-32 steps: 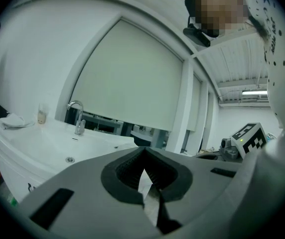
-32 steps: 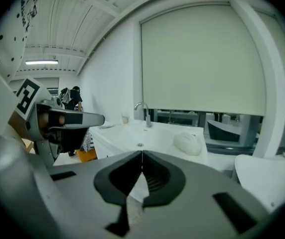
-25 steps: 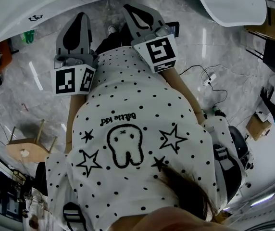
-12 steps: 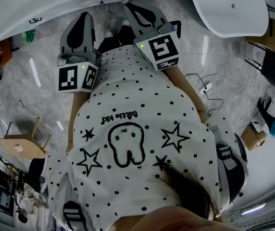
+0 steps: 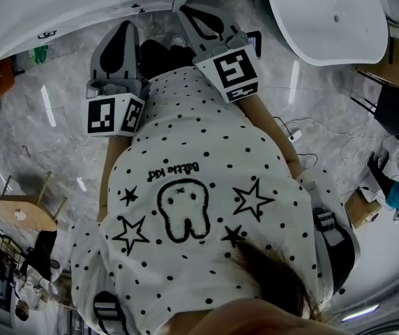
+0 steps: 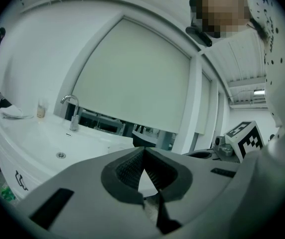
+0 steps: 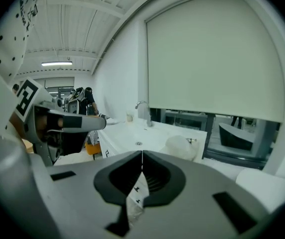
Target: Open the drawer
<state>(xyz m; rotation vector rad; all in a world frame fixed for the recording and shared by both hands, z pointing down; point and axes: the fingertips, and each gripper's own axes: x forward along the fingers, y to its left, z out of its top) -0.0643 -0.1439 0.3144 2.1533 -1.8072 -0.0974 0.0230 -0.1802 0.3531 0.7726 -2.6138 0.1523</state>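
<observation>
Standing by. Nearest is the person's spotted shirt, printed with a tooth and stars; both arms reach forward from it over a grey marbled floor; a wooden stool stands off to the person's left, well apart from the work.

Left claw: jaws together, tips meeting, nothing between them; left cube, with its square markers, sits at the rear end.

Right claw: jaws likewise pressed together, empty; right cube has one marker face turned up.

The two claws are side by side, near one another, not touching.

Ahead of both is a white cabinet with small dark handles on its fronts; the drawer is in this cabinet, its handle near the claw tips and roughly between them; the front looks flush, shut; neither claw touches it. Through the slot below the right claw's tips two handles show, one above the other; I cannot tell which front is the one meant.

On top of the cabinet is a white tabletop with a sunk basin; a curved tap stands at its back edge; a small cup is beside the tap.

Farthest is a pale blind, drawn down behind the tabletop; a white tub lies off to the person's right.
</observation>
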